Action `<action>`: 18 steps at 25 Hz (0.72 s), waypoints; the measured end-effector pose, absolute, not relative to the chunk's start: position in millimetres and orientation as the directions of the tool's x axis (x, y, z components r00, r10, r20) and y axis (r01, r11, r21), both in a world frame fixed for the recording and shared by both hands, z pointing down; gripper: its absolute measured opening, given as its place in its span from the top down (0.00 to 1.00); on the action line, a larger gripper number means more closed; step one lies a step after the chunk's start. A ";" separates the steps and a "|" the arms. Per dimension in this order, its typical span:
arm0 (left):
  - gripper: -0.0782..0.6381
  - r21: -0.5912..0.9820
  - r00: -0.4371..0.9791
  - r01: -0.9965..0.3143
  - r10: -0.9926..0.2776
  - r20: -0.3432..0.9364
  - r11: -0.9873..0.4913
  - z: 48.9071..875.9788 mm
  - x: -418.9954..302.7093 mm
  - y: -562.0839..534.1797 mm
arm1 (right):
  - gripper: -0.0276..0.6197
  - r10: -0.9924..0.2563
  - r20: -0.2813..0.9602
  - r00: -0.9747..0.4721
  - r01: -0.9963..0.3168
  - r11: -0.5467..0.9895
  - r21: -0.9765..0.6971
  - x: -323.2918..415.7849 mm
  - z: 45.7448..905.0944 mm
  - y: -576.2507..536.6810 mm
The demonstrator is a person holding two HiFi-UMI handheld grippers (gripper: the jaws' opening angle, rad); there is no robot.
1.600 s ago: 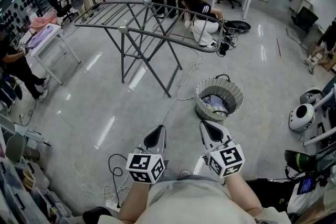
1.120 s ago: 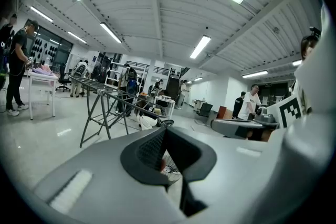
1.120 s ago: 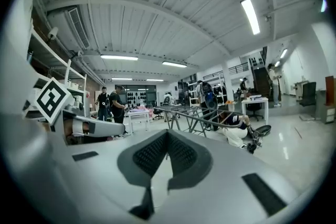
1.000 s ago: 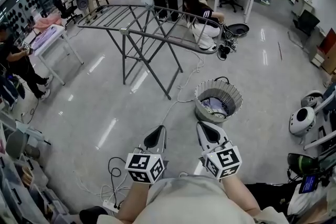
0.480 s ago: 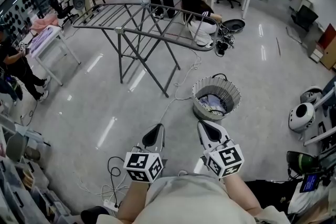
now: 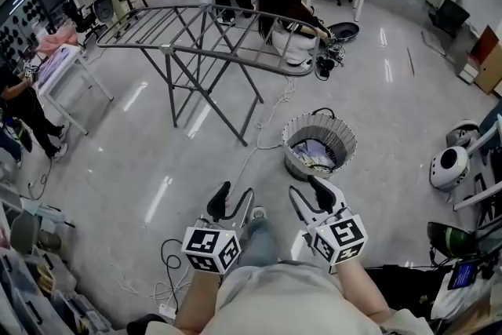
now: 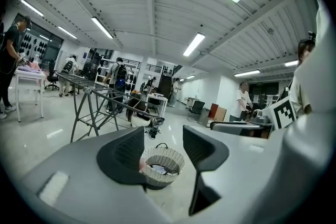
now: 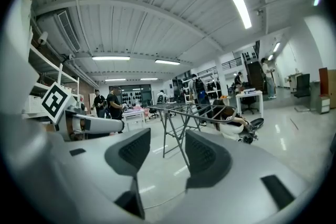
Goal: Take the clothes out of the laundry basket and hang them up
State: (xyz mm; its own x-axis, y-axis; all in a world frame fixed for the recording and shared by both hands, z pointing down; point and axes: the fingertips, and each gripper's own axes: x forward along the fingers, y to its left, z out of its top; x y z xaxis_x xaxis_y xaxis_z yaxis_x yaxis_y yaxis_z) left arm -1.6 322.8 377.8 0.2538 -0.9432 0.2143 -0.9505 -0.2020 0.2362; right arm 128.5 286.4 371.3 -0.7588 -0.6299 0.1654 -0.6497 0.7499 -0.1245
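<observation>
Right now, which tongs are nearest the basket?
The right tongs: the laundry basket stands just ahead, the left tongs farther off. Both have just been opening, nothing between them.

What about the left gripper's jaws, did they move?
Yes. The left gripper has just been opening its jaws: one swung toward the laundry basket, the other away, with nothing between them.
</observation>
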 end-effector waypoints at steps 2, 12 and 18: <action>0.56 0.237 0.271 -0.947 -0.937 0.220 -0.218 381.1 -2.1 310.7 | 0.60 -0.636 0.166 -0.754 -0.656 0.744 -0.130 129.0 374.0 276.8; 0.46 0.245 0.366 -0.919 -0.902 0.230 -0.310 394.3 -0.2 200.8 | 0.42 -0.684 0.186 -0.705 -0.708 0.691 -0.147 129.8 384.5 172.6; 0.45 0.235 0.439 -0.890 -0.871 0.220 -0.390 386.7 0.3 122.1 | 0.36 -0.730 0.168 -0.663 -0.749 0.647 -0.143 125.7 370.5 103.0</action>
